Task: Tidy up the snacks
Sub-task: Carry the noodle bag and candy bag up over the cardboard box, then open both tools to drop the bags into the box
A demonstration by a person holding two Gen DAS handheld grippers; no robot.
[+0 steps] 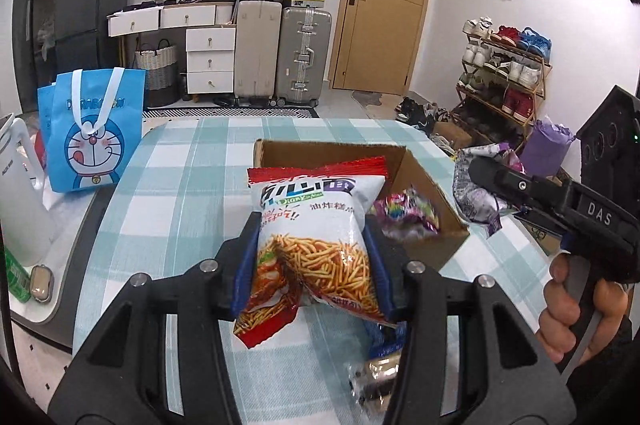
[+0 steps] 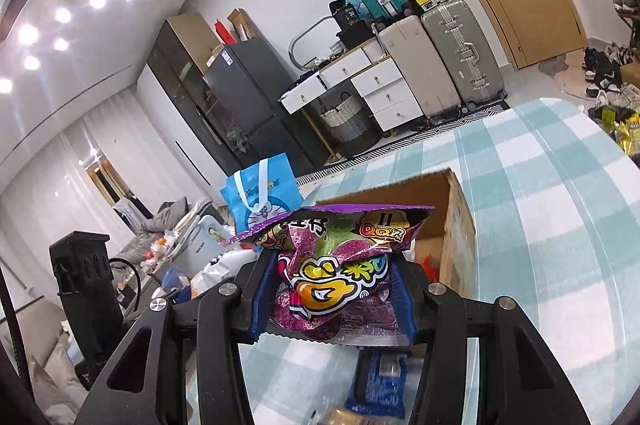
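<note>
The left gripper is clenched on a white-and-red bag of fried noodle sticks, with both blue pads pressing the bag's sides at about mid-height; the bag is clear of the checked tablecloth and sits just short of the near wall of the open cardboard box. The right gripper is clenched on a purple gummy-candy bag, also lifted, with the box directly beyond it. The box stands toward the far middle of the tabletop and already contains at least one shiny packet. Further blue-wrapped snacks lie on the cloth below the grippers, near the front edge. Risks from this position, as a judgement: both bags are air-filled and slick, so a side grip may slip or let the bag rotate during transfer. Excess clamping could burst a seal or crush the noodle sticks. Both grippers converge on one box opening, so they may collide. A low approach could catch the near wall and push the light box across the cloth.
</note>
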